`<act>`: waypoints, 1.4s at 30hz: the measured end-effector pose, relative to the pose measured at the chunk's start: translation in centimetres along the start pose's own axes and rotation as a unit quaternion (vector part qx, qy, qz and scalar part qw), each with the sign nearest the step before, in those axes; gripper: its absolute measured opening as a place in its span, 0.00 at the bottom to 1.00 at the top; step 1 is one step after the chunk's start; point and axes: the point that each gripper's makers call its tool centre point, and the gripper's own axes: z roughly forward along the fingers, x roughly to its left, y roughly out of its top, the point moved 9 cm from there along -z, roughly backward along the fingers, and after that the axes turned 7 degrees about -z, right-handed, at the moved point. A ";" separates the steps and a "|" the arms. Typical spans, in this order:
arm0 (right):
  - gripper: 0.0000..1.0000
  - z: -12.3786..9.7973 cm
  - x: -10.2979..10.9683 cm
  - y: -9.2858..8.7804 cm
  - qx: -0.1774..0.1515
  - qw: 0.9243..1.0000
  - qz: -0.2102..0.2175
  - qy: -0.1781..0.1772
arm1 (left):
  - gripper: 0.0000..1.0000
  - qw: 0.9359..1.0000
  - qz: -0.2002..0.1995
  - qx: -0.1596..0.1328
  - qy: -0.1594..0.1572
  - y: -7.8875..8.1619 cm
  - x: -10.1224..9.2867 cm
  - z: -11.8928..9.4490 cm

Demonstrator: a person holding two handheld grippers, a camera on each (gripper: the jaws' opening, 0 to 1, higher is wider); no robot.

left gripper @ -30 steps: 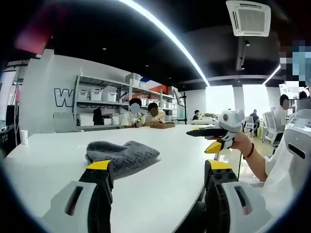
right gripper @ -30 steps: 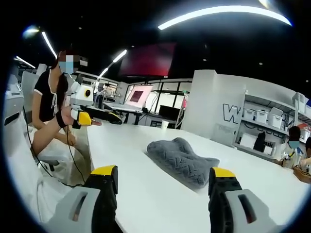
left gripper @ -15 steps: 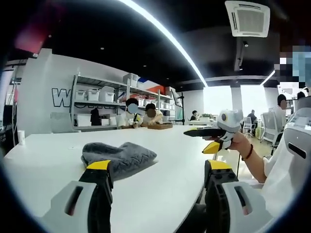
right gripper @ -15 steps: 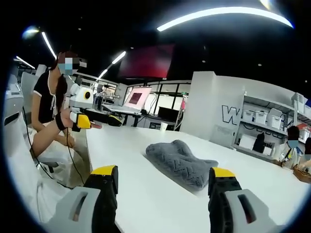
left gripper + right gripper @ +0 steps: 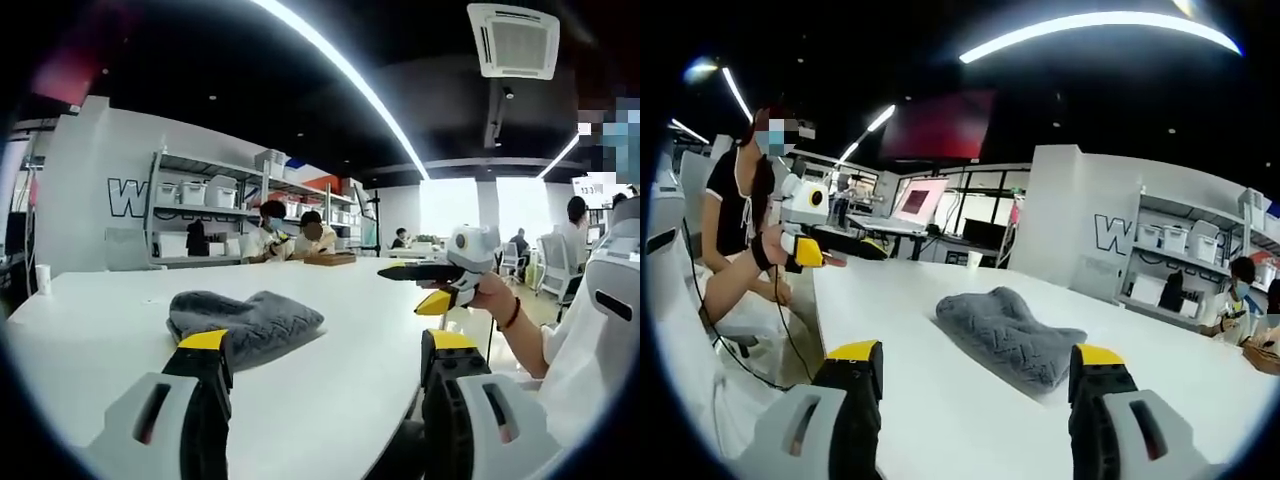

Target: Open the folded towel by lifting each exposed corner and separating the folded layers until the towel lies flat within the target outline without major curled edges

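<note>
Little has changed over the last second: the views drift slightly, and the grey towel (image 5: 247, 322) lies folded and untouched on the white tabletop (image 5: 90, 340), so unfolding hasn't begun. Our left gripper (image 5: 325, 365) and right gripper (image 5: 970, 368) hang apart from it, jaws spread, empty. The towel's long axis runs obliquely across the tabletop; we cannot tell which corner is exposed.

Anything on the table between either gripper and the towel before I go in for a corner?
Nothing visible. In both views bare white table lies between the open jaws and the grey folded towel. No target outline is discernible.
</note>
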 end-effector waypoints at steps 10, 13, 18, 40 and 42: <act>0.74 0.5 -0.3 -0.5 0.005 1.000 0.006 0.000 | 0.77 1.000 -0.003 -0.001 -0.003 0.0 0.5 0.8; 0.74 0.7 -0.5 -0.6 0.007 1.000 0.008 0.000 | 0.77 1.000 -0.007 -0.003 -0.004 0.0 0.7 1.1; 0.74 1.0 -0.6 -0.8 0.009 1.000 0.009 0.001 | 0.77 1.000 -0.010 0.000 -0.003 -0.1 1.0 1.5; 0.73 1.9 -1.7 -0.6 0.003 1.000 0.017 -0.004 | 0.77 1.000 -0.023 0.006 -0.013 0.0 2.1 3.7; 0.73 2.0 -1.8 -0.6 0.005 1.000 0.016 -0.005 | 0.77 1.000 -0.024 0.004 -0.013 0.1 2.2 3.8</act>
